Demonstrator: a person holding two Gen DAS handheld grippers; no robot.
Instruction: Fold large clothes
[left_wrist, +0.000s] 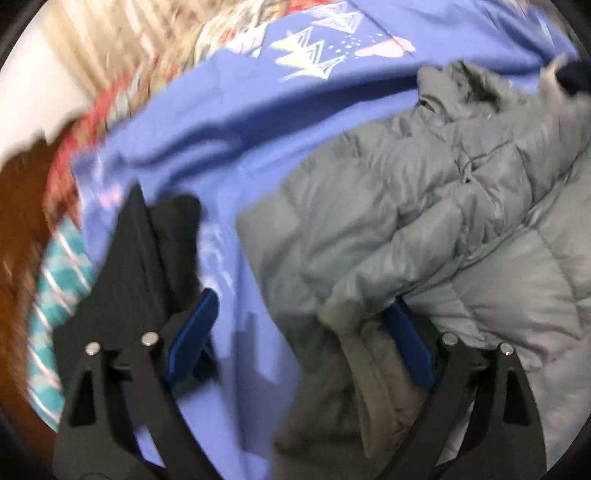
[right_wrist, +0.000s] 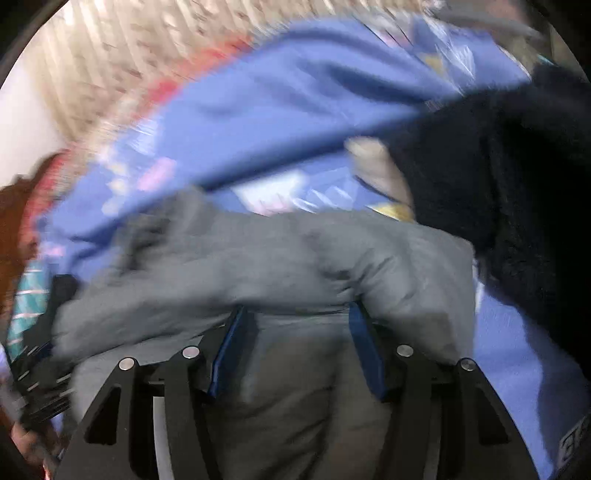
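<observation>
A grey puffer jacket (left_wrist: 424, 206) with a fur-trimmed hood lies bunched on a blue patterned bedsheet (left_wrist: 229, 122). My left gripper (left_wrist: 303, 332) is open at the jacket's near left edge; its right finger is under the fabric, its left finger over bare sheet, and a beige cuff (left_wrist: 354, 350) hangs between them. In the right wrist view the jacket (right_wrist: 258, 258) drapes across my right gripper (right_wrist: 295, 347); grey fabric fills the gap between the blue pads (right_wrist: 229, 354), which stand apart. The picture is blurred.
A dark fleece sleeve and a hand (right_wrist: 376, 166) are at the right of the right wrist view. A red patterned blanket (left_wrist: 85, 122), a teal striped cloth (left_wrist: 55, 295) and brown floor (left_wrist: 18, 221) lie at the bed's left edge. A cream wall is behind.
</observation>
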